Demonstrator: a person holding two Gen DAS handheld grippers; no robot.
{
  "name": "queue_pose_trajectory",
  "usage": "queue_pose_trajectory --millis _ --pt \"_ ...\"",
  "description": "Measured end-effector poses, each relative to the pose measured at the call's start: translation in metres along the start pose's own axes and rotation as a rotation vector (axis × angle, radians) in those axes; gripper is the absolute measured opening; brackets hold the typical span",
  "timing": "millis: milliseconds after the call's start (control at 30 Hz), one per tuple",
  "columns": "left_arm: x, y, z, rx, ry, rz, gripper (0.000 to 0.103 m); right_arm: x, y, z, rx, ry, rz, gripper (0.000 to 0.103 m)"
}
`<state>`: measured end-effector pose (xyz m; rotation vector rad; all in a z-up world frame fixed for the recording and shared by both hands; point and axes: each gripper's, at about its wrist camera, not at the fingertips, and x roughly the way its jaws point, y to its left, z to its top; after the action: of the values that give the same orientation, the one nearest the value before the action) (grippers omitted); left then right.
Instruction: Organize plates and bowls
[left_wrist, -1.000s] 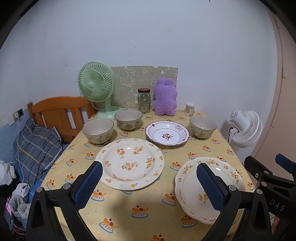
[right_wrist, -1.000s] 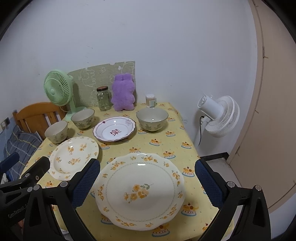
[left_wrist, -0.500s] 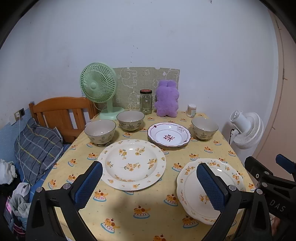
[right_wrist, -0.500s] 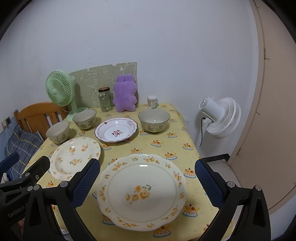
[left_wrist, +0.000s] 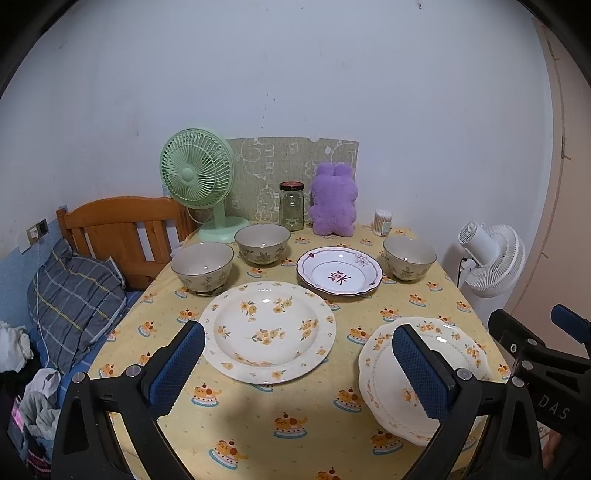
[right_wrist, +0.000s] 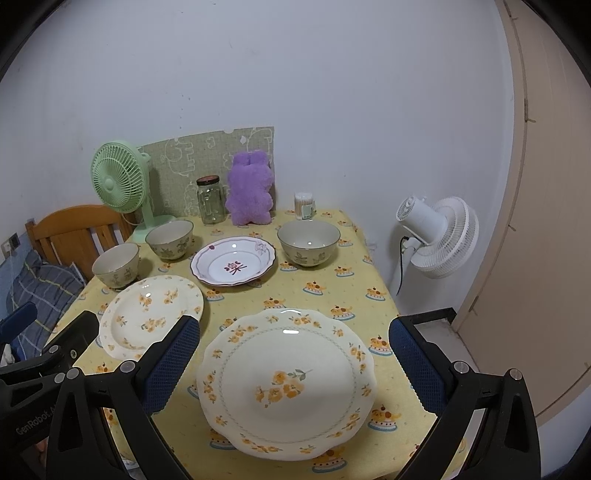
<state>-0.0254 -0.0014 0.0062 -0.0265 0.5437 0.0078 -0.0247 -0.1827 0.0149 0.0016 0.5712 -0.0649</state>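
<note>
Both my grippers, left gripper (left_wrist: 297, 363) and right gripper (right_wrist: 294, 360), hover spread wide and empty; the scalloped floral plate (right_wrist: 286, 384) overhangs the table's near edge, so a clumsy nudge could tip it off.

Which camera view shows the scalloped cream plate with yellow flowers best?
The right wrist view: the scalloped cream plate with yellow flowers lies whole and centred between that gripper's open jaws. In the left wrist view the same plate sits at lower right, partly hidden behind a blue jaw pad.
</note>
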Motion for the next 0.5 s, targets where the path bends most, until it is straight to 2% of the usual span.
queue_pose_trajectory --millis 167,333,433,500 --pt "0.004 0.012 0.004 0.020 -0.001 -0.019 0.102 -0.001 0.013 0.002 0.022 -0.003 -0.008 0.101" --pt "0.013 0.023 0.016 0.077 0.012 -0.056 0.100 0.001 0.030 0.007 0.051 0.010 -0.060 0.101" --pt "0.022 0.027 0.020 0.091 0.036 -0.100 0.097 0.000 0.035 0.006 0.083 0.013 -0.104 0.101" --pt "0.030 0.027 0.020 0.089 0.068 -0.154 0.092 -0.001 0.038 0.005 0.088 0.010 -0.134 0.095"
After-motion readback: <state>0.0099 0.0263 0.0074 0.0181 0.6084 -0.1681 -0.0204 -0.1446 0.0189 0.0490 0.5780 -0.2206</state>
